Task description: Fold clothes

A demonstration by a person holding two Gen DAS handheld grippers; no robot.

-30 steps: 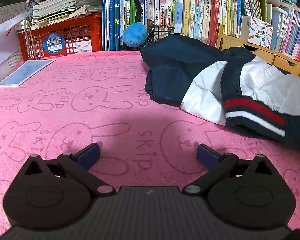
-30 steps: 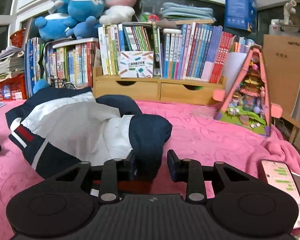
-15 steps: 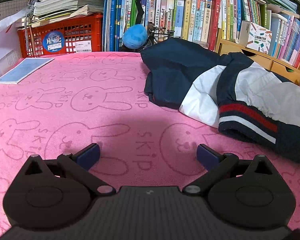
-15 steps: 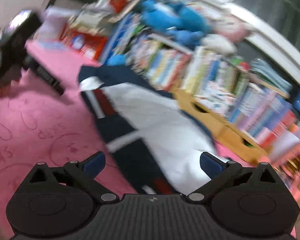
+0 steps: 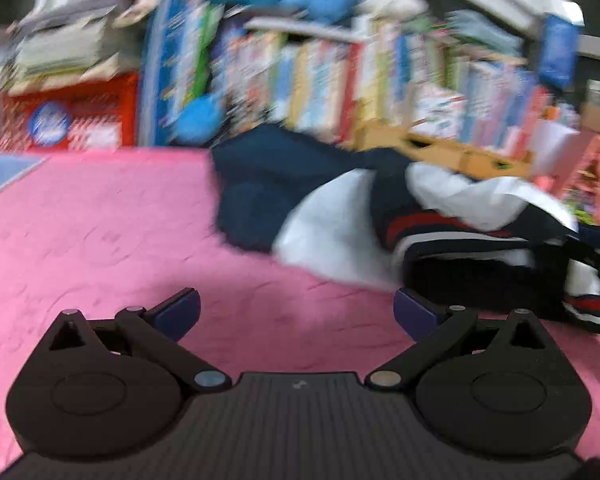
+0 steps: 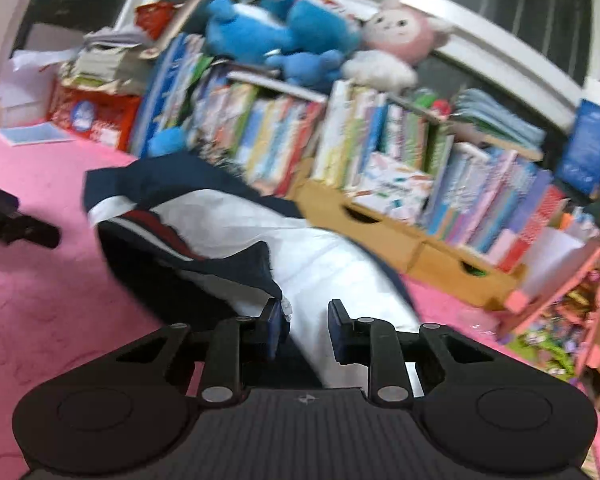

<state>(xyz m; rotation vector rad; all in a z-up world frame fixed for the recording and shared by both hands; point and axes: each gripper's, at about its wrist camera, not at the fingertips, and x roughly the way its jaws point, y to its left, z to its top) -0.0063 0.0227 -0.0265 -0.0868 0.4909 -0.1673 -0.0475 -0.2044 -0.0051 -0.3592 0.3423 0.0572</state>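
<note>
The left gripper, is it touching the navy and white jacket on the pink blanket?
Apart. The left wrist view shows the left gripper open over bare pink blanket, with a strip of blanket between its fingers and the navy and white jacket.

The pink blanket [image 5: 100, 232] is bare on the left side, so a hand can slide there. The crumpled jacket [image 6: 228, 240] takes up the middle and right. Behind it a row of books [image 6: 292, 136] and a wooden drawer box [image 6: 384, 232] block the back. A red crate [image 5: 64, 116] shuts the far left corner.
</note>
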